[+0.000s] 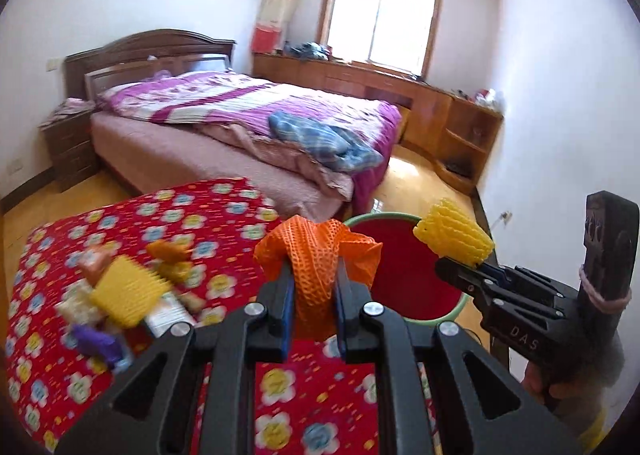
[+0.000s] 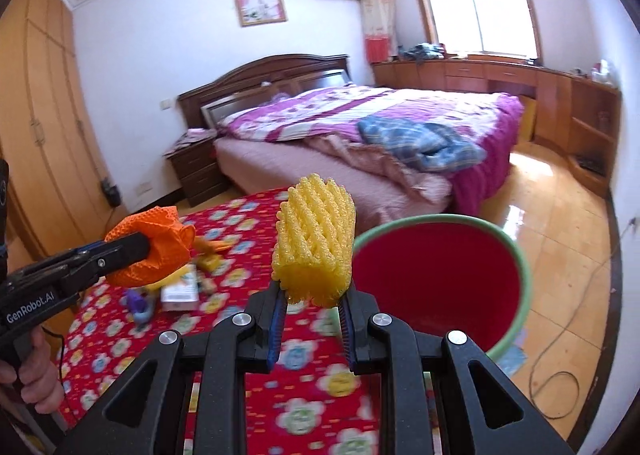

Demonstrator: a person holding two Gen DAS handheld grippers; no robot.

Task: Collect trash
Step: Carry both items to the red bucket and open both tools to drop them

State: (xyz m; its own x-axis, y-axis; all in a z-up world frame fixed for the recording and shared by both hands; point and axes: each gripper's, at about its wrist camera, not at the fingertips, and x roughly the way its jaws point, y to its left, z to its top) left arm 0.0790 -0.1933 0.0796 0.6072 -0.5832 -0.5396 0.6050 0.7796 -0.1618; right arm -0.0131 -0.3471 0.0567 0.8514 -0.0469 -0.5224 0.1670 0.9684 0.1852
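Item: orange foam net [image 1: 316, 255] — pinched between the pads of the left gripper [image 1: 311, 297], crumpled, held above the red flowered tablecloth [image 1: 224, 211]. The jaws are clenched hard on it; most of the net bunches up above the fingertips.

Item: yellow foam net [image 2: 314, 251] — grasped at its lower end by the right gripper [image 2: 313, 305], standing upright out of the jaws, just beside the rim of the bin.

Item: red bin with green rim [image 2: 520, 255] — open mouth up, set at the table's far corner, nothing visible inside from these views.

Item: remaining trash pile [image 1: 120, 295] — another yellow foam net, a white box, purple and orange bits, blurred, lying on the cloth to the left of the held pieces.

Handling note: the step in hand looks like carrying both nets to the bin. Each piece is best brought clear over the mouth before the jaws let go — foam is light and may drift or catch on the pads, so a low release inside the rim seems wise.

Clearance: the two grippers sit near each other; the right one has the shorter path. Beyond the bin the floor [image 2: 560, 195] is open towards the bed [image 2: 380, 127]; the table edge falls away just beside the bin.
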